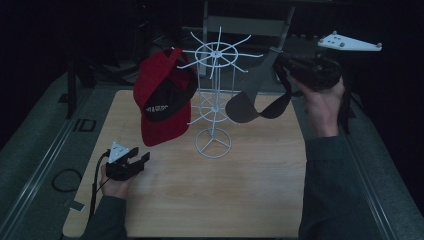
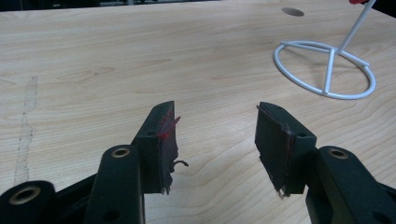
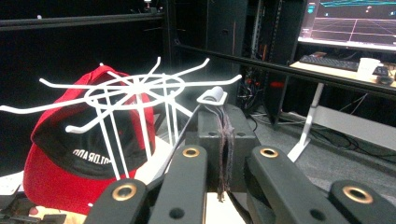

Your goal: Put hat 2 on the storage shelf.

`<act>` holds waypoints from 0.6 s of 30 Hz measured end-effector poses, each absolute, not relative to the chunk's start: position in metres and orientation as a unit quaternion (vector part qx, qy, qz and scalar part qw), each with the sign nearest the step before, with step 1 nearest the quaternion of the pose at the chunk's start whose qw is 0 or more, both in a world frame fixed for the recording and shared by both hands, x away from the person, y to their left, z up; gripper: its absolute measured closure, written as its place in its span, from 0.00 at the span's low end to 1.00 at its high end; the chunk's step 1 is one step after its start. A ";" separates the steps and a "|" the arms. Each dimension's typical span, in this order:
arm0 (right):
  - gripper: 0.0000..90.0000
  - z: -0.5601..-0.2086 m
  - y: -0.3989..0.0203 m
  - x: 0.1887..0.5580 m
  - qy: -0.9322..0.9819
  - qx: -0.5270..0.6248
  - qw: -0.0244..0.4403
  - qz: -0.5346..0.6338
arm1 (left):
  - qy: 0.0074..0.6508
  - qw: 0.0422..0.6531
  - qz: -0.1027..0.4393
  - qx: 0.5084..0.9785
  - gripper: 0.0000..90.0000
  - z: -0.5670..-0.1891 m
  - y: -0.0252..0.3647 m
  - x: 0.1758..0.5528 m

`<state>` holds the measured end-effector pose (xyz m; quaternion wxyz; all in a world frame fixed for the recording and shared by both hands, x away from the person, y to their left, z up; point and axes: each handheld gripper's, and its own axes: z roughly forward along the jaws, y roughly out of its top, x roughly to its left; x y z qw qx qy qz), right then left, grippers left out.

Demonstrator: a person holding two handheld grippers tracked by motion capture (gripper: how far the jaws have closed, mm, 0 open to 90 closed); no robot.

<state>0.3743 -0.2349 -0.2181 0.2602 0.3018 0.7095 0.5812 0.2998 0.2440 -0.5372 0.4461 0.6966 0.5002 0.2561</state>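
The wooden table point(image 1: 210, 175) held a white wire rack point(image 1: 215, 90) standing near its far middle, its hooked arms fanning out from a thin post on a ring base. A red cap point(image 1: 162, 97) hung from the rack's left side, well above the tabletop. The work in hand was the grey cap point(image 1: 252, 102), which hung in the air just right of the rack, near one of its upper arms, carried by the right gripper point(image 1: 285, 62). In the right gripper view those jaws stood together, clamped on a thin edge of dark fabric (seemingly the cap's back strap or rim).

The grey cap looked light and soft: its crown sagged and its strap drooped in a loop, while the brim kept its curve and seemed the one stiff part. A pinch on the back edge probably suited hooking it, since it left the opening free for a wire arm; the cloth seemed unlikely to slip or break, though it could swing and snag on neighbouring arms.

The left gripper point(image 1: 131, 162) rested low over the near left of the table, its fingers point(image 2: 161, 140) apart with nothing between them.
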 end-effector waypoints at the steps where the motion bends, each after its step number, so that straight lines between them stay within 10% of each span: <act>1: 0.98 -0.218 -0.234 0.375 0.710 0.301 0.260 0.581 | 0.500 0.446 0.256 0.697 0.54 -0.537 0.244 0.300; 18: 0.97 -0.212 -0.214 0.391 0.721 0.299 0.257 0.570 | 0.502 0.445 0.255 0.696 0.54 -0.537 0.245 0.300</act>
